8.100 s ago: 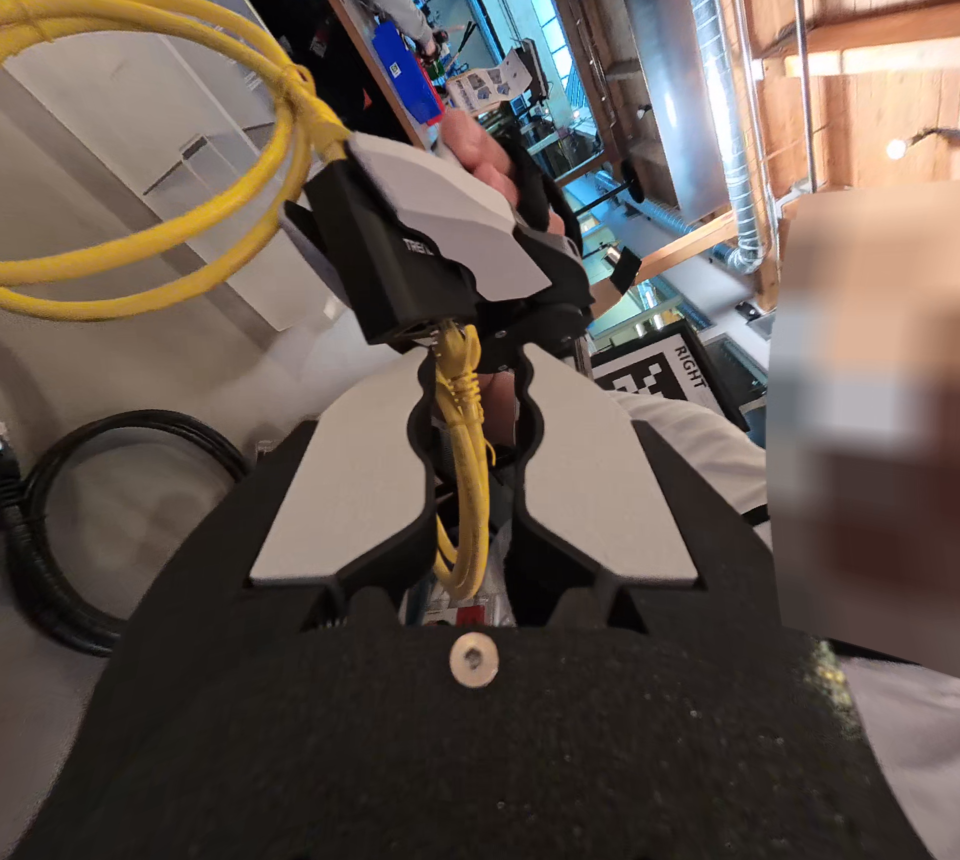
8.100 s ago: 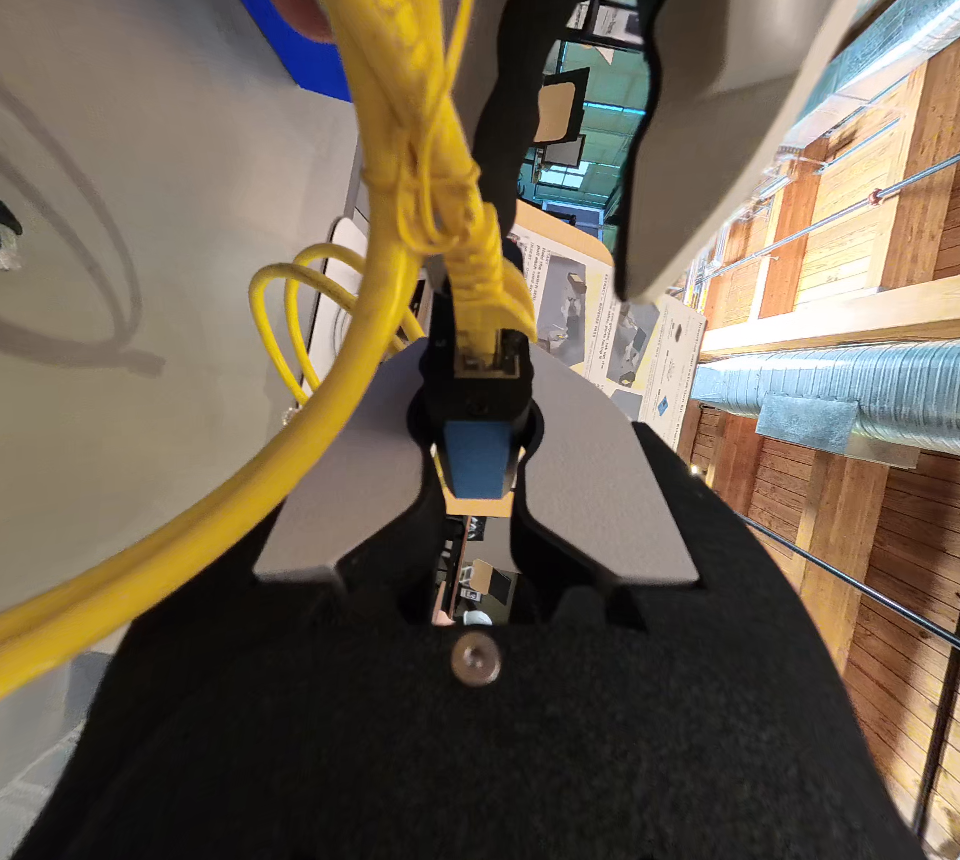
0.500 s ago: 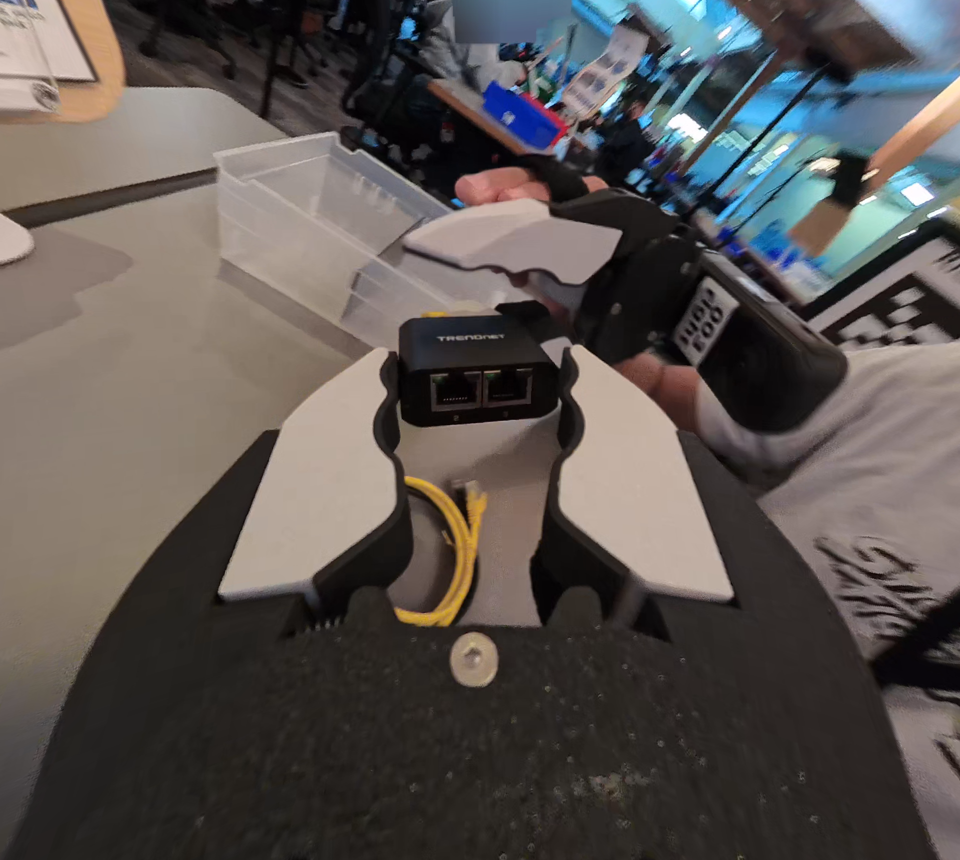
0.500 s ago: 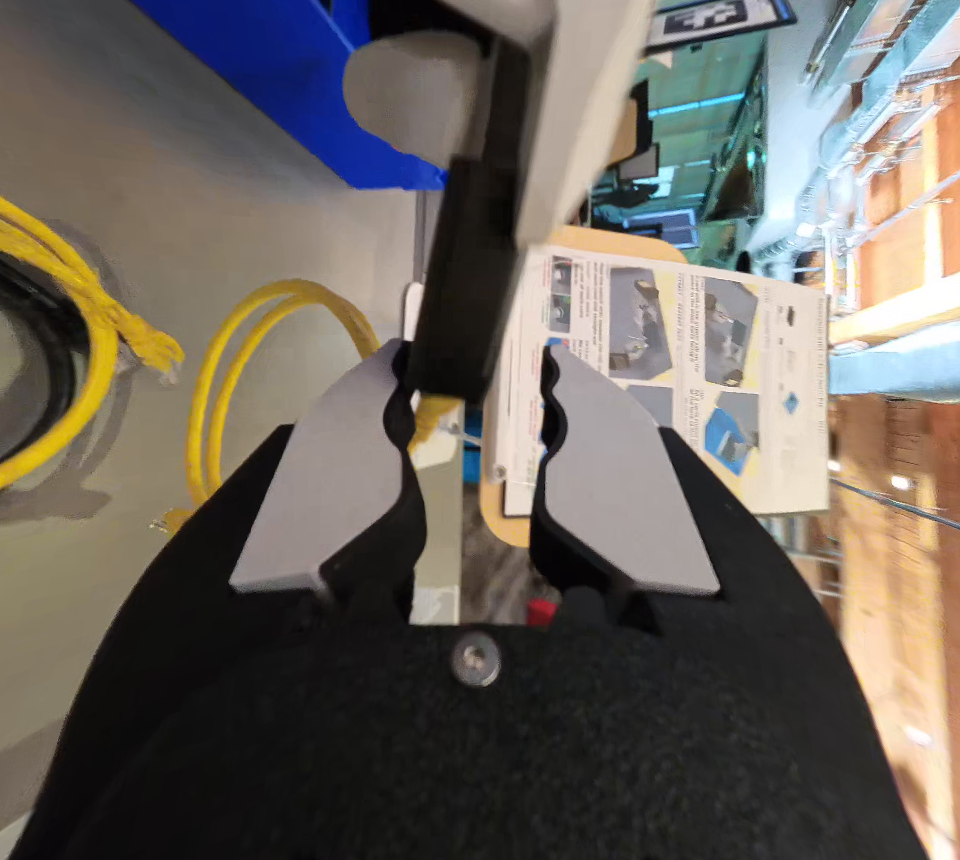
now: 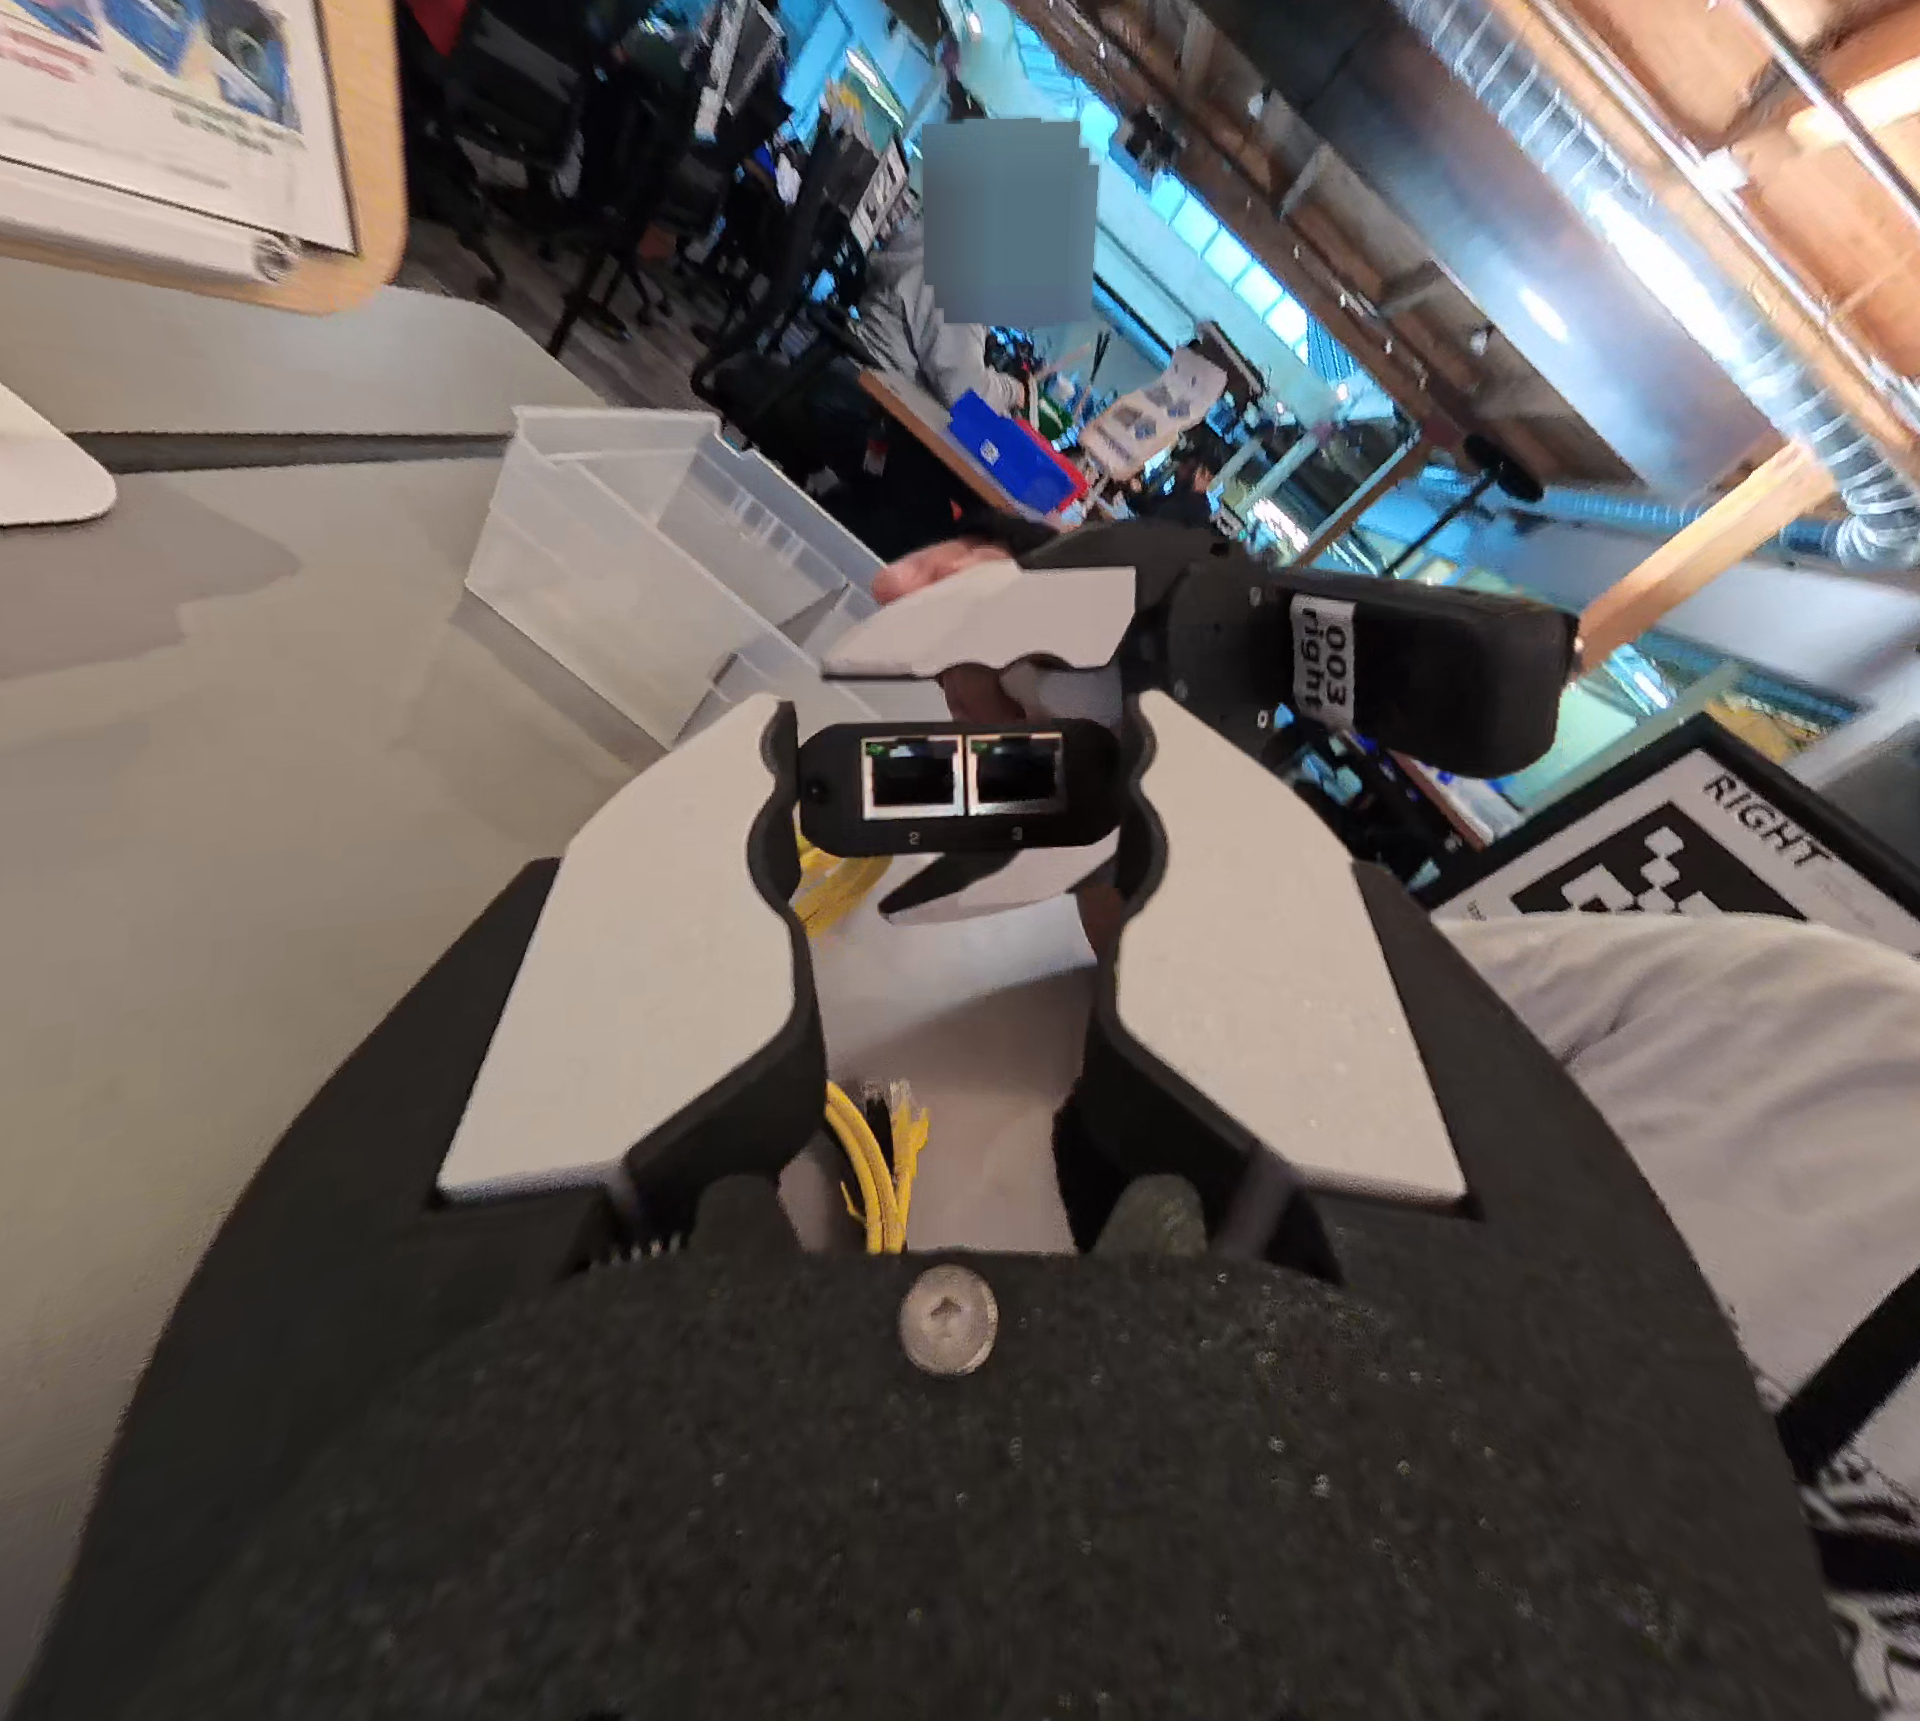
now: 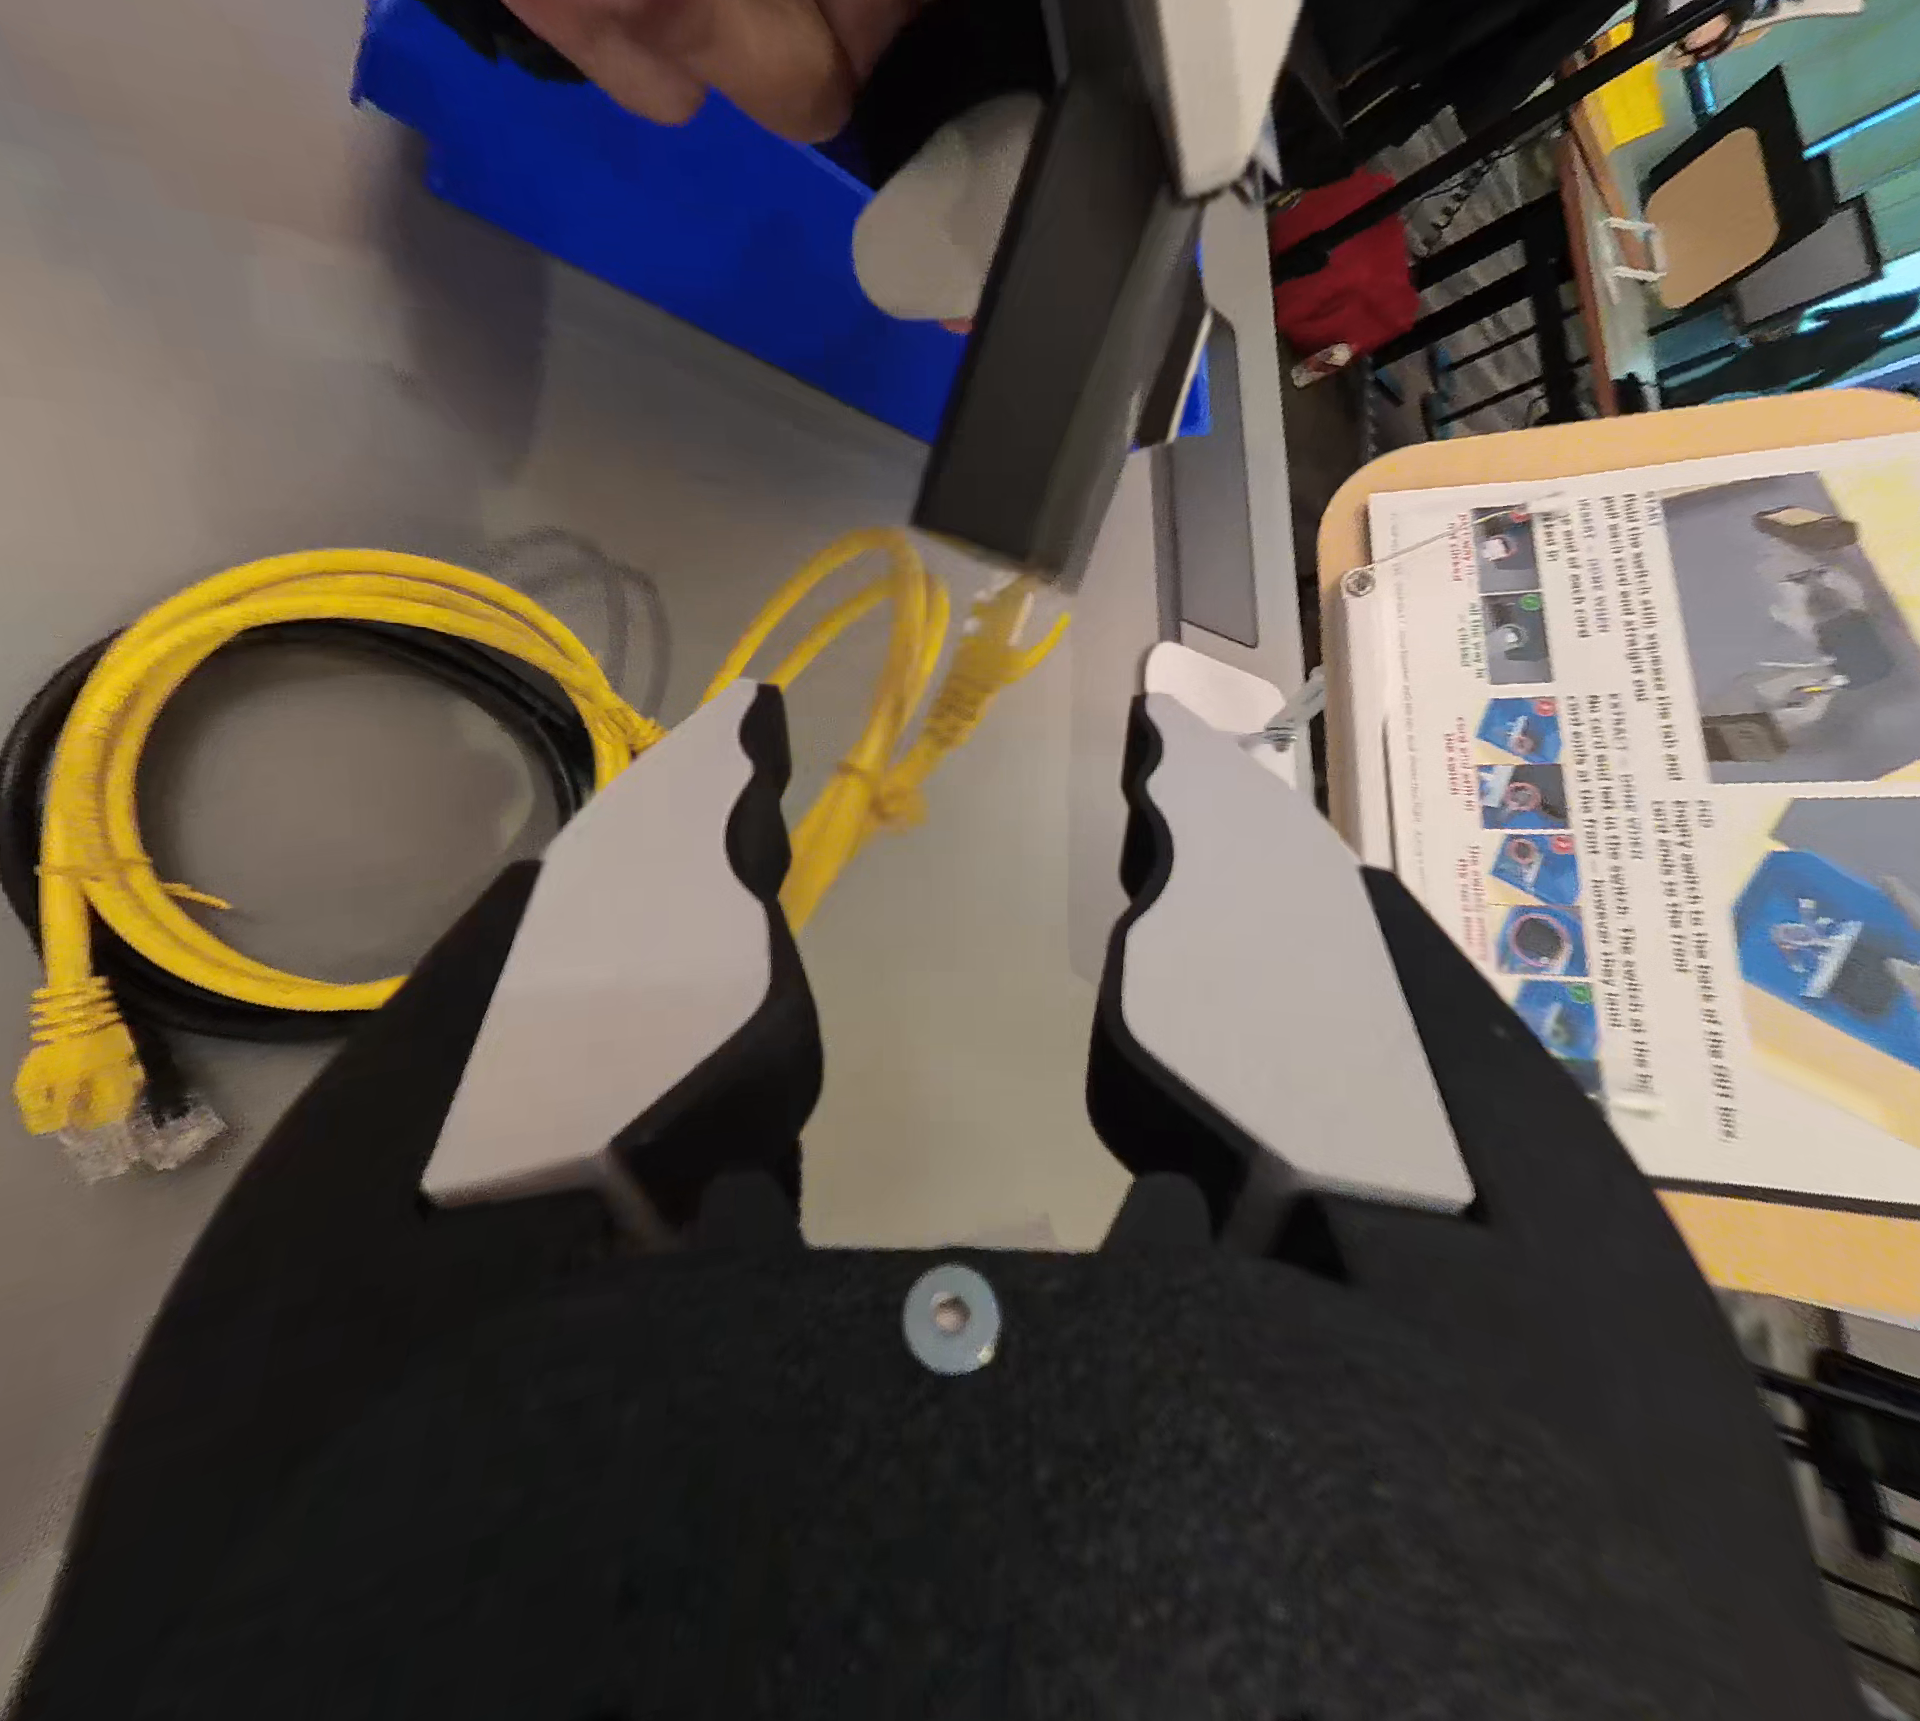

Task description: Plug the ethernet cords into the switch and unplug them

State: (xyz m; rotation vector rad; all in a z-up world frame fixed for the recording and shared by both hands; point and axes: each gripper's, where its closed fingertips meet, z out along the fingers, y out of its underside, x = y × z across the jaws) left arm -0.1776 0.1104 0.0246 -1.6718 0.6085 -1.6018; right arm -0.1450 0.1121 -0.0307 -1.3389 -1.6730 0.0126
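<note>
My left gripper (image 5: 956, 778) is shut on the small black switch (image 5: 956, 832) and holds it by its sides above the grey table (image 5: 260, 840). Two empty ports face the camera. In the right wrist view the switch (image 6: 1060, 341) hangs tilted between the left gripper's fingers (image 6: 1195, 9). My right gripper (image 6: 956, 736) is open and empty just below it; its upper finger (image 5: 987, 622) shows behind the switch. A short yellow ethernet cord (image 6: 883, 736) lies on the table, its plug close under the switch's lower end. Whether they touch is blurred.
A coil of yellow cord (image 6: 312, 611) and a black cable (image 6: 21, 798) lie at the left. A blue bin (image 6: 644, 196) stands behind the switch, and a clear plastic bin (image 5: 644, 549) sits on the table. A wooden board with an instruction sheet (image 6: 1662, 788) is at the right. Across from one pair of fingers to the other is roughly 7 cm.
My right gripper has opened wider and drawn back from the switch's end. My left gripper has lifted and tilted the switch. The yellow cord plugged in seconds ago is out of the front ports.
</note>
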